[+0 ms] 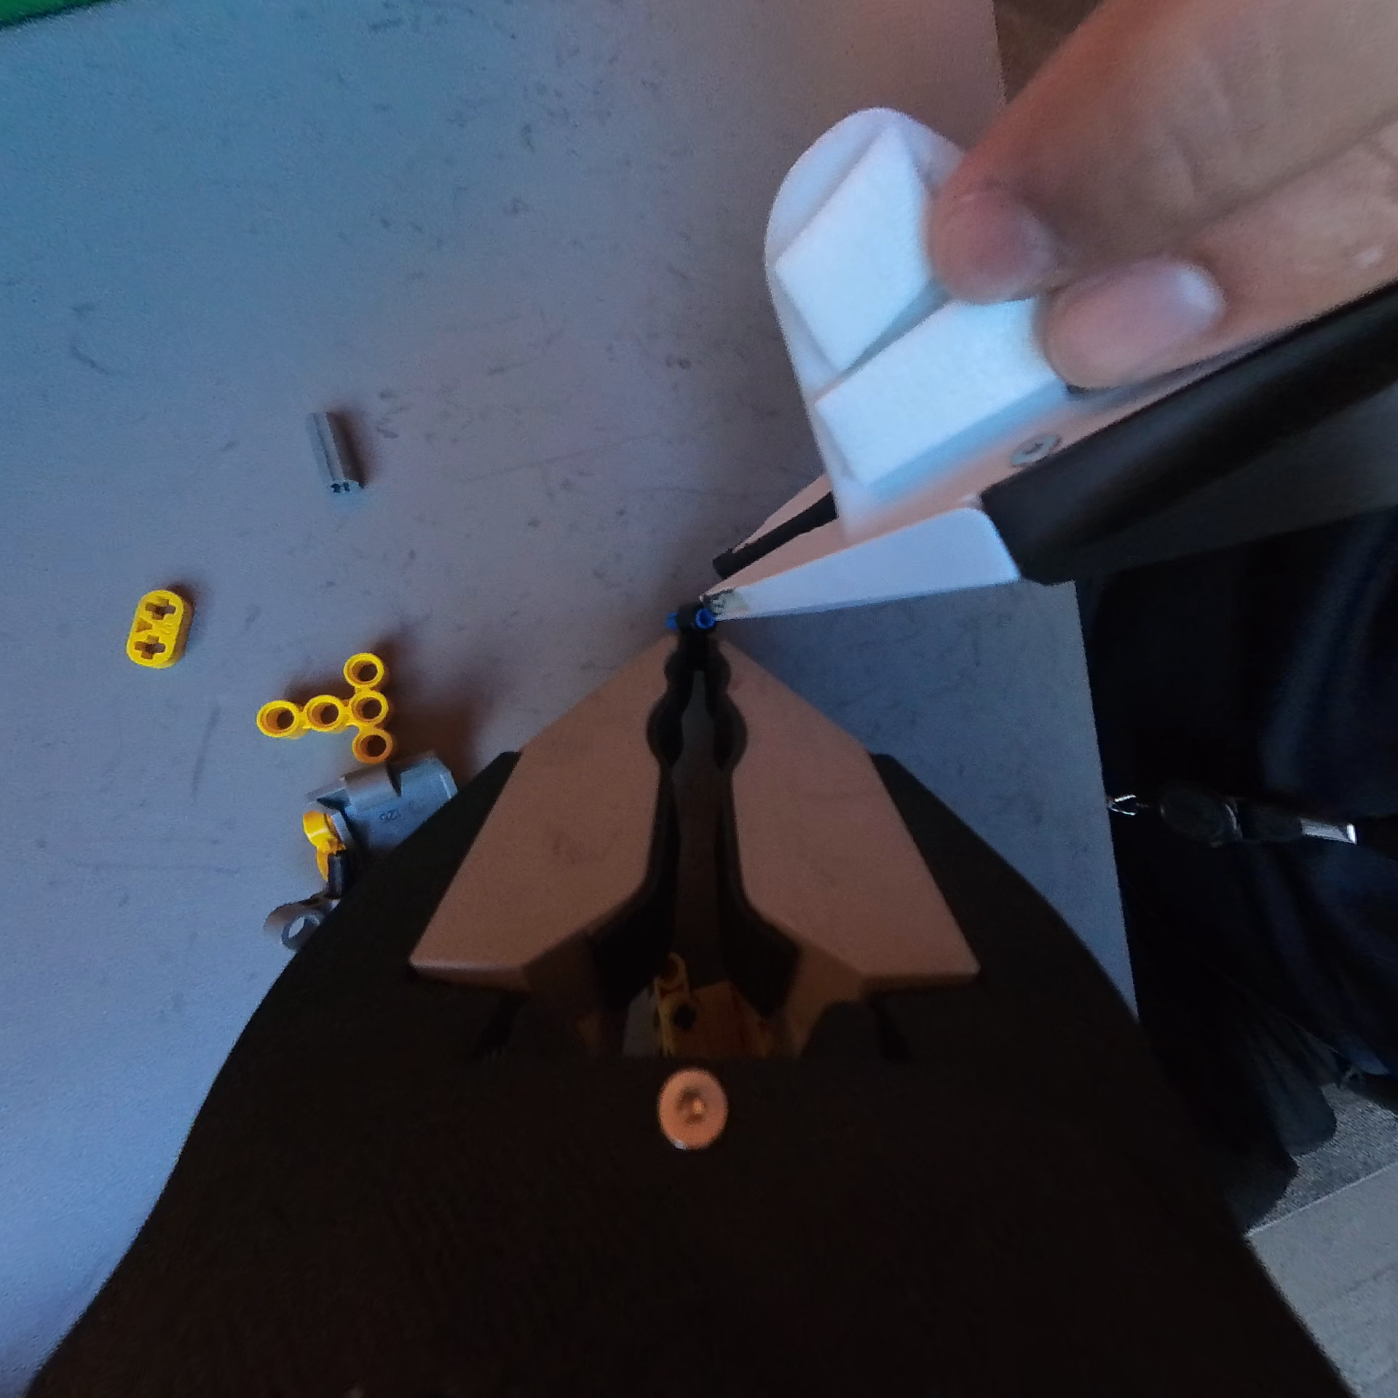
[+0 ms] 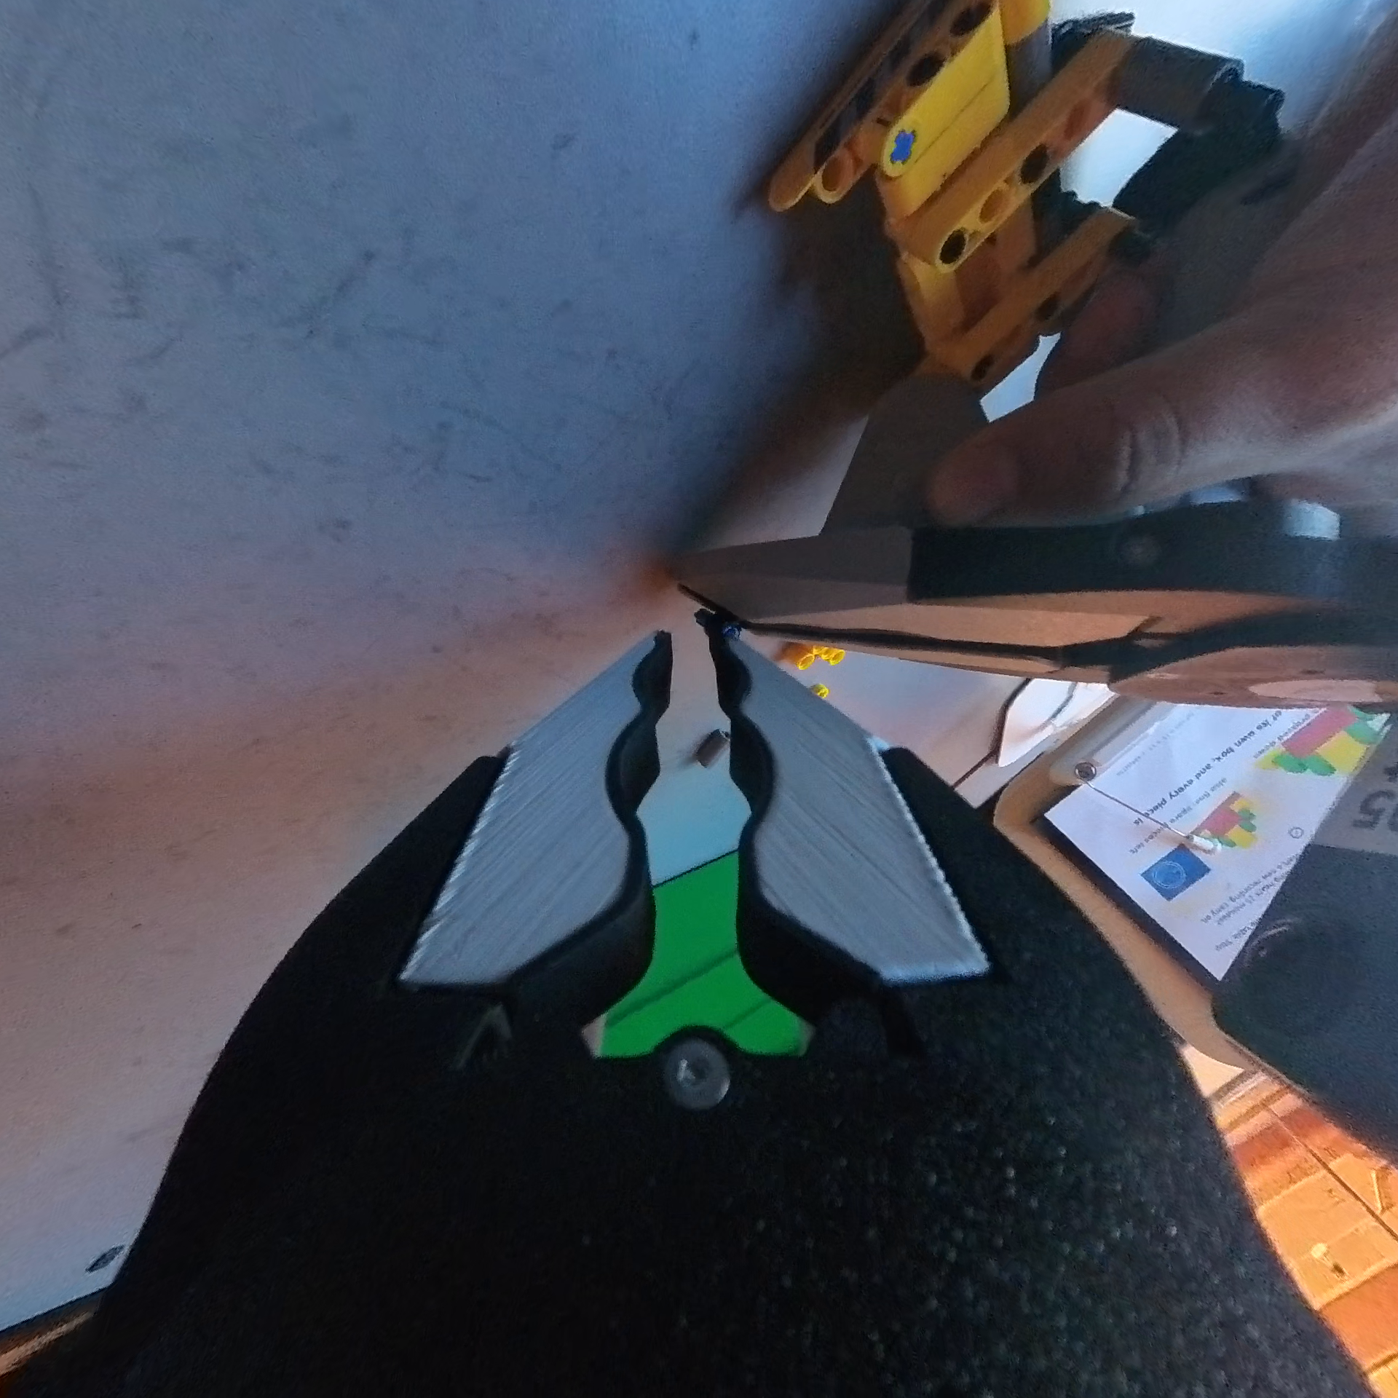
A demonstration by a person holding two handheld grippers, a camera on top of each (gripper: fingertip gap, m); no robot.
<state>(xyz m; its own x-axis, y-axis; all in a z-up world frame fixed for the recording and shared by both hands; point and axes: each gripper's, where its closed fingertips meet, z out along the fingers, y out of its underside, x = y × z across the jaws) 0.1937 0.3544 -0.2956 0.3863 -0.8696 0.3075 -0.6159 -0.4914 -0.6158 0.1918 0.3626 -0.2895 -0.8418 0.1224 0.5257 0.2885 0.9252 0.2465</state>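
My left gripper [image 1: 690, 643] is clenched on a small blue-and-black pin [image 1: 688, 620]. The pin is pinched at the extreme fingertips, and its long axis lies crosswise to the fingers, one blue end showing on each side. The gripper is held above the grey worktop [image 1: 378, 265], near its right edge.

My right gripper [image 2: 688, 643] has its jaws released, with a narrow gap at the tips; worktop and a green surface [image 2: 696, 968] show through the gap. In the left wrist view it enters from the upper right, tilted, with one white fingertip [image 1: 726, 603] touching or just beside the pin's right end; I cannot tell which. A hand [image 1: 1180, 212] grips its white body, fingers curled over the top.

In the right wrist view the left gripper comes in from the right edge with its fingers level, and a second hand [image 2: 1180, 408] rests fingers on top of it. A yellow-and-black brick assembly [image 2: 976, 189] sits beyond that gripper, at the top right of the view.

On the worktop, left of the left gripper:
- a yellow T-shaped beam [image 1: 337, 709];
- a short yellow two-hole link [image 1: 159, 627], well apart, farther left;
- a grey axle connector [image 1: 337, 452], farther away;
- a grey block with small yellow and black parts [image 1: 378, 806], partly hidden by the gripper body.

A printed sheet [image 2: 1210, 817] lies at the right of the right wrist view.
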